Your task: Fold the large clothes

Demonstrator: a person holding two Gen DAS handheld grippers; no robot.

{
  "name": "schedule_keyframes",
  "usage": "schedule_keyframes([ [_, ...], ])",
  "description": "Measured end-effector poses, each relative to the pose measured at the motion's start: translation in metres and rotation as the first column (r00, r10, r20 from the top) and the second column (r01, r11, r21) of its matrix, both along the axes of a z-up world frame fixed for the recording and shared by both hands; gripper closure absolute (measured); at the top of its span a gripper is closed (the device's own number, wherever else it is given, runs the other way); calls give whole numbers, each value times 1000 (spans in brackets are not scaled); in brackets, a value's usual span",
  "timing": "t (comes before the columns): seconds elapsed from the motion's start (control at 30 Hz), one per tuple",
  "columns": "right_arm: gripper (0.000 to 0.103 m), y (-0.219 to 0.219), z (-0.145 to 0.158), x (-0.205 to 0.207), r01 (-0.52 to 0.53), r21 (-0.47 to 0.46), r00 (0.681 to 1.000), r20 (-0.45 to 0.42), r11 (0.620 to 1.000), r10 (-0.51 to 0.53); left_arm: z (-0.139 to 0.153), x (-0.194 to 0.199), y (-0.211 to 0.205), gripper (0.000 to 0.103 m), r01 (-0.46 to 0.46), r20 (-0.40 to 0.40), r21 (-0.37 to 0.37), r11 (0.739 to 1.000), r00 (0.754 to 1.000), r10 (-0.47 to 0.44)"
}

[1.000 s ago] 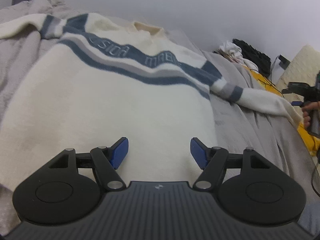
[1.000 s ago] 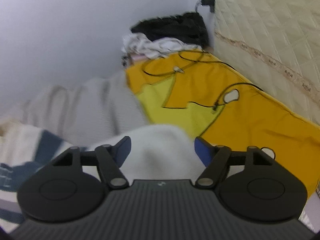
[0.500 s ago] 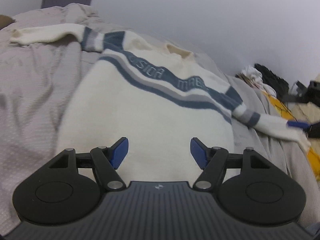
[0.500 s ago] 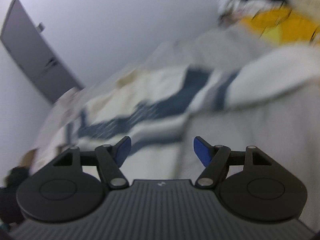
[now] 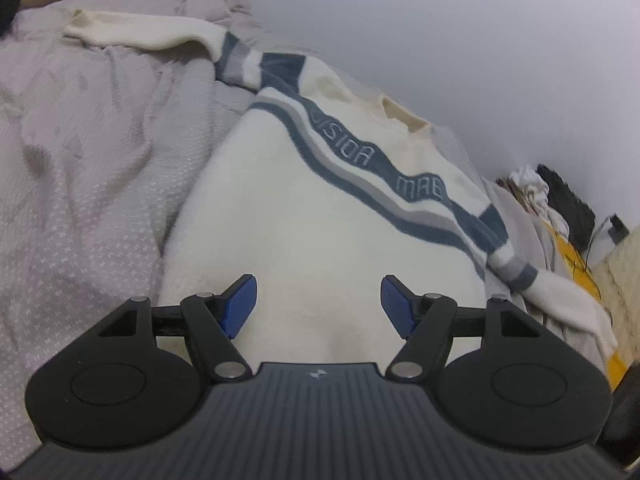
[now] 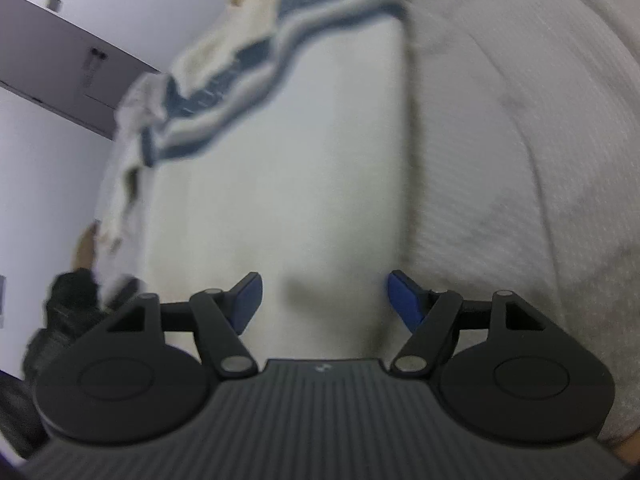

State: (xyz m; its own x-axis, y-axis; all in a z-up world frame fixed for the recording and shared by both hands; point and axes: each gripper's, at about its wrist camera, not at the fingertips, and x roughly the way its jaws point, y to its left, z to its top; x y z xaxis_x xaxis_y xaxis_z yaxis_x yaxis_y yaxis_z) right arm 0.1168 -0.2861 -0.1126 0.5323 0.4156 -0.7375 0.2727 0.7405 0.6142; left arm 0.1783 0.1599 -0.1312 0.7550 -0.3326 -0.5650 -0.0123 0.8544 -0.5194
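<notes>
Both grippers held over a cream sweater spread flat on a bed, jaws apart and empty.

Left wrist view: the left gripper (image 5: 318,306) hangs above the lower body of the sweater (image 5: 304,220), its blue-padded jaws spread wide, nothing between them and no pad pressing the knit. The sweater lies on a grey bedspread (image 5: 80,168), sleeves out to either side; the blue chest stripe carries pale lettering, only partly readable, roughly "SIOA MAB".
Right wrist view, blurred: the right gripper (image 6: 324,300) is over the sweater's side edge (image 6: 280,168) where it meets the bedspread (image 6: 500,152), jaws spread equally wide and empty; the lettering is unreadable here.
</notes>
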Motion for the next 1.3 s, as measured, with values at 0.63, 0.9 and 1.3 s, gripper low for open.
schedule_keyframes([
  [0.63,88,-1,21,-8,-62,21,978,201,998,57,-2,22,-4,17,31,45,-58,998,999,-29],
  [0.9,89,-33,47,-29,30,-174,972,237,984,12,8,10,-18,13,108,89,-4,994,990,-107],
  [1.3,86,-41,13,-18,86,-207,994,77,975,-72,-25,30,-58,11,213,-80,184,960,976,-202],
])
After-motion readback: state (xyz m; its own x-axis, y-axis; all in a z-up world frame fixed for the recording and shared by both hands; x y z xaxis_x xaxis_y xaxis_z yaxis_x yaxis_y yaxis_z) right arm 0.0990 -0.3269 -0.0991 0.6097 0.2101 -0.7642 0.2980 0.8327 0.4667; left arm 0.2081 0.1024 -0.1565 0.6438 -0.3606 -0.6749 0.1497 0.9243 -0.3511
